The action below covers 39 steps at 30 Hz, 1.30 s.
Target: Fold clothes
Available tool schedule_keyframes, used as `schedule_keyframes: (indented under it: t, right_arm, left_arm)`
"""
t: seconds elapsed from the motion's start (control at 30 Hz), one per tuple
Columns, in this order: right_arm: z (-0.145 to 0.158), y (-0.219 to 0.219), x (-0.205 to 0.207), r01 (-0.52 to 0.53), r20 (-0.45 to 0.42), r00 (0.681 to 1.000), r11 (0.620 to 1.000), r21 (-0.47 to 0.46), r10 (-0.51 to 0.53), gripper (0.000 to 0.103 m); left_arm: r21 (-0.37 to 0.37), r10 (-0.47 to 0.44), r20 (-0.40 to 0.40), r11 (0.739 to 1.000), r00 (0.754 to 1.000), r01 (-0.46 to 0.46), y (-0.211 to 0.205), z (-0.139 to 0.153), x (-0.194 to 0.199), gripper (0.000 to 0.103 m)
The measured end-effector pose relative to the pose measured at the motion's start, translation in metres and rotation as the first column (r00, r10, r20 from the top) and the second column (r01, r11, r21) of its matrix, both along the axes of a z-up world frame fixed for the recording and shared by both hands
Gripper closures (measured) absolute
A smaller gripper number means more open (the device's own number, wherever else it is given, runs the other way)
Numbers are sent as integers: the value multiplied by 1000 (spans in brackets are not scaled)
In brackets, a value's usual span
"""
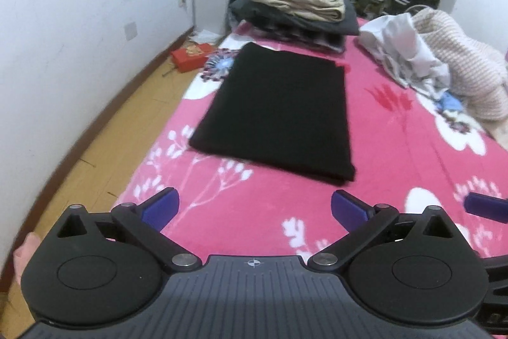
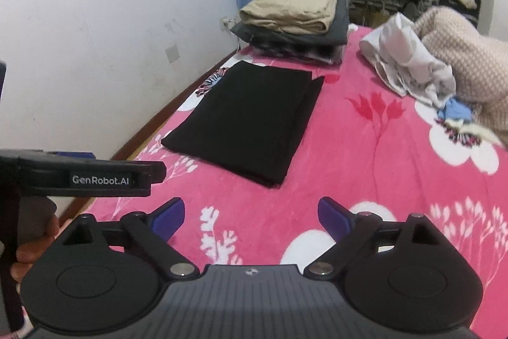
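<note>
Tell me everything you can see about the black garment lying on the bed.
The black garment is folded into a flat rectangle of plain, matte dark fabric, with layered edges showing along its near right side. It lies flat on the pink floral bedspread, near the bed's wall-side edge, just short of the stack of folded clothes. No hand-held gripper touches it; only the bedspread does.

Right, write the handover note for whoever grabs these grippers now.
Left gripper: open, empty, above the pink bedspread.
Right gripper: open, empty, beside it.
Black garment: folded flat on the bed, released.
Folded stack: at the far end, beige piece on top.
Left to do: white clothes and knitted piece lie crumpled at the right; the black one probably goes on the stack.
</note>
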State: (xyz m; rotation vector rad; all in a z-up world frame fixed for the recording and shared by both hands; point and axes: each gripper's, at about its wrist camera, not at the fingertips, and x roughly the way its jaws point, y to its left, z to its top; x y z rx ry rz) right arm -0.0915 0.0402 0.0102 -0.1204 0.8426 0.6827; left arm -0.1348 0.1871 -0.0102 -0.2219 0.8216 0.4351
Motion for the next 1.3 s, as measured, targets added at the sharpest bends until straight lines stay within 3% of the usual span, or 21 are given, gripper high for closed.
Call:
schedule_keyframes:
  t: [0.1,0.4,0.6,1.3]
  right_arm:
    - [-2,-4,5,48,-33,998,998,27,-47,6]
    - [0,-6,7,112,19,994,994,-8,-112,2]
    - [1,-9,5,123,39,992,992,-12,-123,1]
    - [-1,-7,5,131,38,991,991,-28,-130,1]
  left_arm:
    - [9,10,13,1000,1000,-10,-1,-1,-1,0]
    - [125,98,-57,988,994,-90,-7,-8,9,0]
    - [173,114,-61,980,992,-102,-11,-8,8,0]
    - [198,123,-88,975,988,-104,-15,-16,15,0]
